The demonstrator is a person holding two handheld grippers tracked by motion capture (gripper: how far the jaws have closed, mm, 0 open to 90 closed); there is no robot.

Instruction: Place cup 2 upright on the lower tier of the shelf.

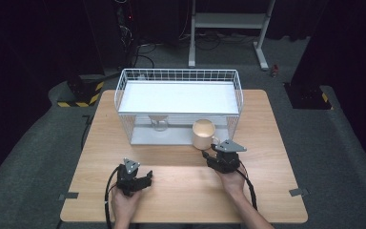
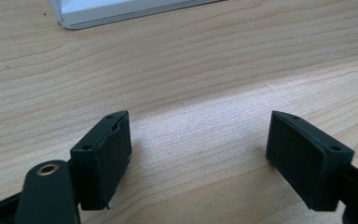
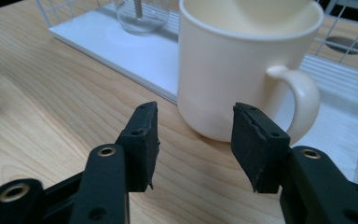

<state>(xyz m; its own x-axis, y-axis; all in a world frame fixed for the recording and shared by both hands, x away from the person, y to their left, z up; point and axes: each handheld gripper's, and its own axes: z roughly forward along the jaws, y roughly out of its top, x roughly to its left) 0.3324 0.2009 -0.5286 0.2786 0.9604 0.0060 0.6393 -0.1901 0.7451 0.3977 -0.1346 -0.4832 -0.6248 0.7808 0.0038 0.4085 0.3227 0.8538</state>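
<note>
A cream mug [image 1: 203, 133] stands upright on the wooden table [image 1: 181, 195], right in front of the white wire rack [image 1: 178, 72]. Its handle [image 3: 303, 100] points to the right in the right gripper view. My right gripper [image 1: 209, 154] sits low on the table just short of the mug [image 3: 233, 70]. The right gripper [image 3: 196, 135] is open, its jaws part-way apart with only bare wood between them and the pads touching nothing. My left gripper [image 1: 146, 180] rests near the table's front left. In its own view the left gripper [image 2: 198, 149] is open over bare wood.
The wire rack has a white upper shelf [image 1: 178, 97] and a white base tray [image 3: 135, 56]. A clear glass [image 1: 159, 123] stands under the shelf, behind and left of the mug. Dark floor, a metal stand [image 1: 228, 21] and cables lie beyond the table.
</note>
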